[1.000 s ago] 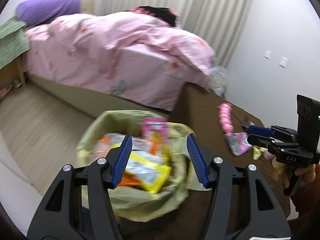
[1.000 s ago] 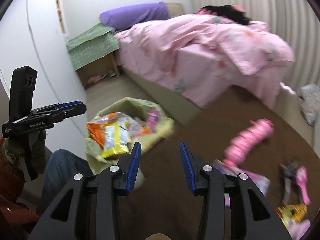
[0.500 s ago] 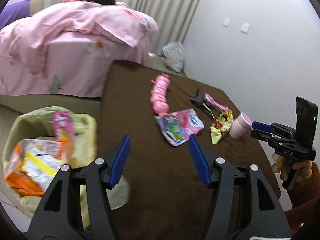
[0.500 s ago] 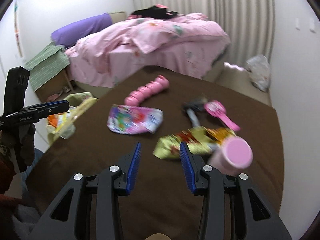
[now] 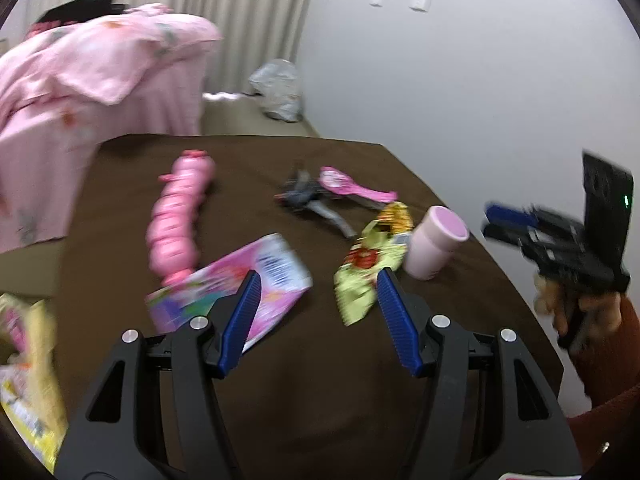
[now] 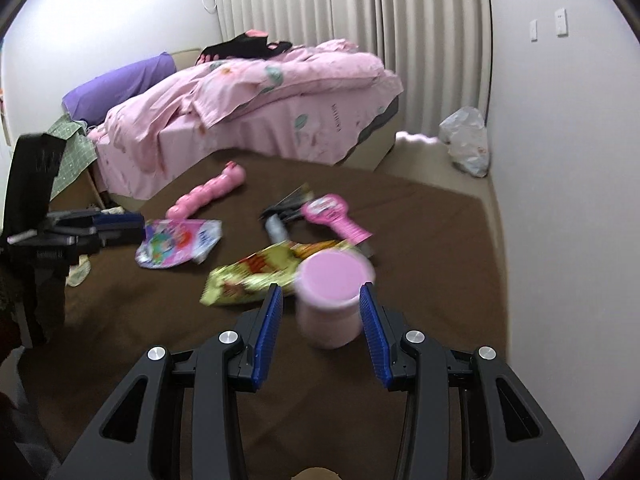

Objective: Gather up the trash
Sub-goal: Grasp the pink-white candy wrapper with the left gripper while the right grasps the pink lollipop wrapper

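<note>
On the brown table (image 5: 320,380) lie a pink-purple snack wrapper (image 5: 236,284) (image 6: 176,240) and a yellow-green wrapper (image 5: 368,260) (image 6: 256,276). A pink cup (image 5: 434,240) (image 6: 332,300) stands beside the yellow wrapper. My left gripper (image 5: 316,312) is open and empty, just short of both wrappers. My right gripper (image 6: 320,320) is open, its jaws on either side of the pink cup without touching it. The yellow trash bag (image 5: 28,380) with wrappers shows at the far left edge.
A pink segmented toy (image 5: 180,212) (image 6: 208,194), a pink hairbrush (image 5: 356,190) (image 6: 332,216) and a dark hair clip (image 5: 312,200) lie further back on the table. A pink bed (image 6: 260,104) stands beyond. A plastic bag (image 6: 466,146) sits by the wall.
Both grippers swung right, away from the trash bag and toward the table items. The right gripper has closed in around the pink cup.
</note>
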Available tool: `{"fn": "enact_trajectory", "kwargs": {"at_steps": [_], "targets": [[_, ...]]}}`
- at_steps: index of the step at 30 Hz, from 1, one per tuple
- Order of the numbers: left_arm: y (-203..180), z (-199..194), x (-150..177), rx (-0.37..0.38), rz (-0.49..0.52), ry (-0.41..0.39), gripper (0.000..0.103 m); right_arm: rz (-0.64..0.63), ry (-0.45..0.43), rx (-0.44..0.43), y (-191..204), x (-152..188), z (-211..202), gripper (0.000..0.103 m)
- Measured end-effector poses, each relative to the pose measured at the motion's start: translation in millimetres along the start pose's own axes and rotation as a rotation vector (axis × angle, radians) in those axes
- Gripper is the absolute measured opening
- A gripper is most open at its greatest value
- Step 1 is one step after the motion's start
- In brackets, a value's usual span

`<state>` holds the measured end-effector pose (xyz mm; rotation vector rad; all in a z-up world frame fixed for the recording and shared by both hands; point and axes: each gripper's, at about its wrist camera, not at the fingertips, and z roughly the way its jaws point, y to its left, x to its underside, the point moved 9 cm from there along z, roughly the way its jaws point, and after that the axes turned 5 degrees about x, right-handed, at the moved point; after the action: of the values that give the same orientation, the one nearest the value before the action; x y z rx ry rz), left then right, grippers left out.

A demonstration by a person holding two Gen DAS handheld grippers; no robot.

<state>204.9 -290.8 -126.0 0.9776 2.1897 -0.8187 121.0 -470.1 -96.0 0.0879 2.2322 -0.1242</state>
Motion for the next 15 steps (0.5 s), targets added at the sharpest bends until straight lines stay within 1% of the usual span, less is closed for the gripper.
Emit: {"fn": "enact_trajectory", "kwargs": {"at_steps": [3, 4, 6, 8, 9, 10, 12, 14, 15], "targets": [[-11, 31, -5, 0.004, 0.014, 0.035, 0.057, -0.028, -0.004, 0.009, -19, -16, 13, 0.038], [-13, 38, -6, 0.010, 0.007, 0.044, 0.057, -0.038, 0.012, -0.010, -28, -24, 26, 0.038], [-15, 53, -7, 0.025, -0.018, 0.065, 0.057, -0.064, 0.036, -0.053, -30, -34, 41, 0.038], [-17, 61, -7, 0.039, -0.038, 0.081, 0.057, -0.155, 0.089, -0.125, -25, -41, 66, 0.038], [-18, 65, -7, 0.048, -0.043, 0.088, 0.057, -0.211, 0.106, -0.145, -21, -44, 79, 0.038], [-19, 67, -7, 0.050, -0.041, 0.094, 0.057, -0.230, 0.114, -0.159, -19, -46, 84, 0.038], [-19, 67, -7, 0.046, -0.037, 0.100, 0.057, -0.219, 0.141, -0.223, -15, -50, 102, 0.038], [-17, 60, -8, 0.041, -0.049, 0.090, 0.057, -0.158, 0.171, -0.294, -12, -52, 120, 0.038], [-13, 53, -8, 0.036, -0.064, 0.077, 0.057, -0.143, 0.184, -0.310, -11, -52, 126, 0.038]]}}
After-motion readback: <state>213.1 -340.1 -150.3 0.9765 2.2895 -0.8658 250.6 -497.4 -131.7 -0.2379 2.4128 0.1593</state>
